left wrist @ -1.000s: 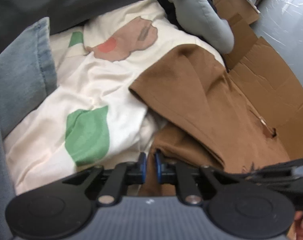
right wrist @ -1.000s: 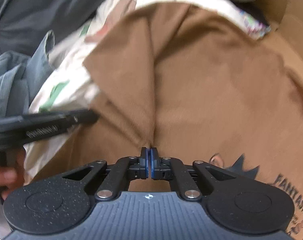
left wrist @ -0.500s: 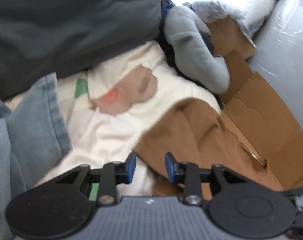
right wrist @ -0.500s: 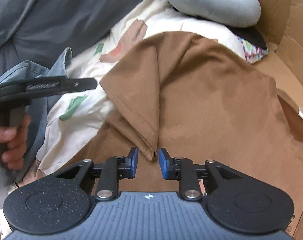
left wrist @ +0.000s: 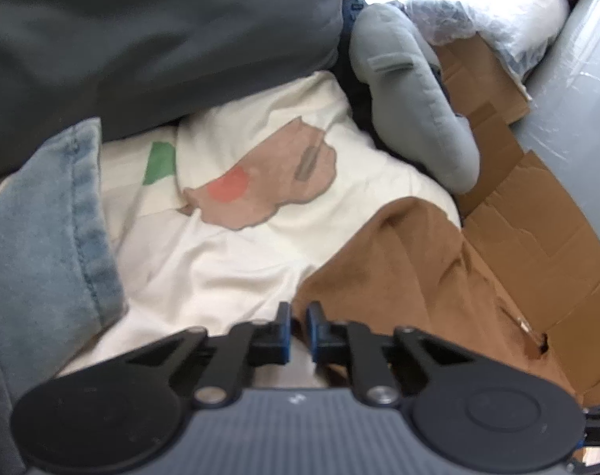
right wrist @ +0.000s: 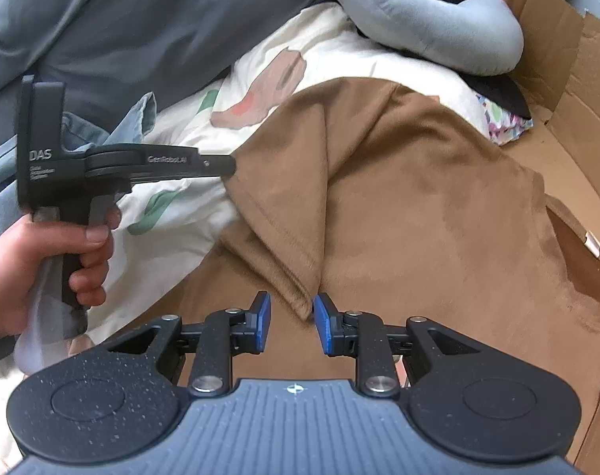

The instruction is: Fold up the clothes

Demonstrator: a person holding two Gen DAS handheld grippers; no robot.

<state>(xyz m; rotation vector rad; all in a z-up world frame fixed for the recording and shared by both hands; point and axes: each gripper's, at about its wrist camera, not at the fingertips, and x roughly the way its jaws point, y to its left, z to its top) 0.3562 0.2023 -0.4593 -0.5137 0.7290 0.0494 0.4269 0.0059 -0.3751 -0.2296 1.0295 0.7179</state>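
Note:
A brown T-shirt (right wrist: 438, 206) lies spread over flattened cardboard, one sleeve folded in across its body. It also shows in the left wrist view (left wrist: 410, 277). My right gripper (right wrist: 291, 322) is open, with the folded sleeve's corner lying between its jaws. My left gripper (left wrist: 298, 330) has its jaws nearly shut at the shirt's left edge; brown cloth sits at the narrow gap. From the right wrist view its tip (right wrist: 220, 166) touches that edge.
A cream sheet with printed shapes (left wrist: 240, 245) lies under the shirt. Blue denim (left wrist: 42, 245) and dark grey bedding (left wrist: 149, 39) lie to the left and behind. A grey neck pillow (right wrist: 426, 27) and cardboard (right wrist: 577, 130) lie to the right.
My right gripper opened and let go of the folded sleeve, then drew back. My left gripper opened, moved to the shirt's left edge and closed to a narrow gap there.

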